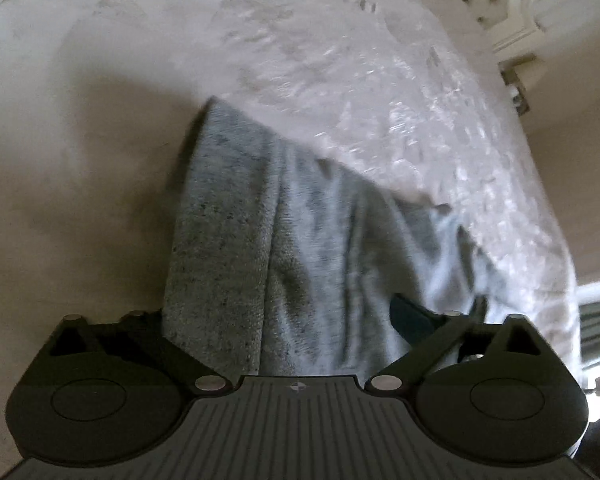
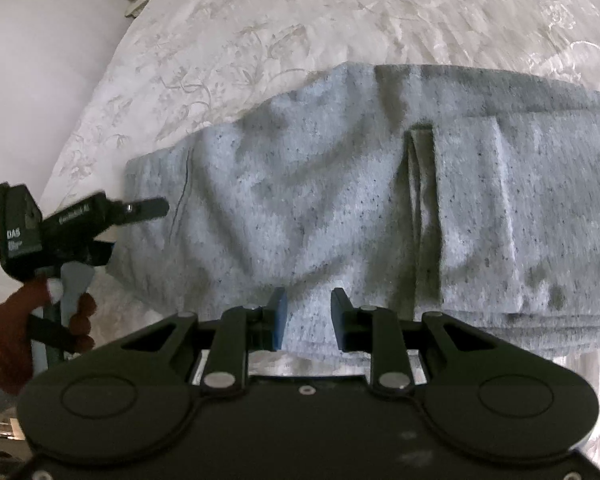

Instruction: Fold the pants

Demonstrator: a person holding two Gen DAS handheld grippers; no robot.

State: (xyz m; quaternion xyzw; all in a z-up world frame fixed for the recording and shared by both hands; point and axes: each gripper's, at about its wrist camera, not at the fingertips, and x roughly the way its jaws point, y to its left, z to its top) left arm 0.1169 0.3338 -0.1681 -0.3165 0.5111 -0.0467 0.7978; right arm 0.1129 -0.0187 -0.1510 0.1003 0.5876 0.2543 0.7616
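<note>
Pants lie on the bedspread, long axis crosswise to your right gripper. Its jaws are part open, straddling the near edge, pads not pressing. Left gripper, spread wide and empty, sits at the pants' left end, nearer that end.

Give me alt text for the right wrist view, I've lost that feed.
Grey speckled pants lie partly folded across a white floral bedspread, the right gripper at their near edge with cloth between its partly open fingers. At far left, the left gripper, held in a red-sleeved hand, reaches the pants' end.
</note>
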